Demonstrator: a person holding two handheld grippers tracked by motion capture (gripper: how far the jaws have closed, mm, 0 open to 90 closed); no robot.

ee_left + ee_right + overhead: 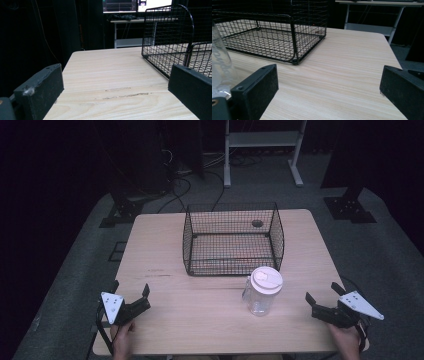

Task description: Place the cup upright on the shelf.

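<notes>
Standing upright, clear plastic jar, white lid, just before wire basket

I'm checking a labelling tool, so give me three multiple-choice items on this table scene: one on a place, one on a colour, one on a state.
1. Where does the clear cup stand?
A. Inside the wire basket
B. On the table just in front of the wire basket's near right corner
C. Between the left gripper's jaws

2. What colour is the cup's lid?
A. White
B. Red
C. Black

3. How do the two grippers stand?
A. Both shut on the cup
B. Left shut, right open
C. Both open, holding nothing

Answers:
1 B: the high view shows the cup on the table, outside the wire basket.
2 A: the lid shows white from above.
3 C: the left gripper and right gripper have jaws spread, with bare tabletop between them in the gripper views.
</notes>
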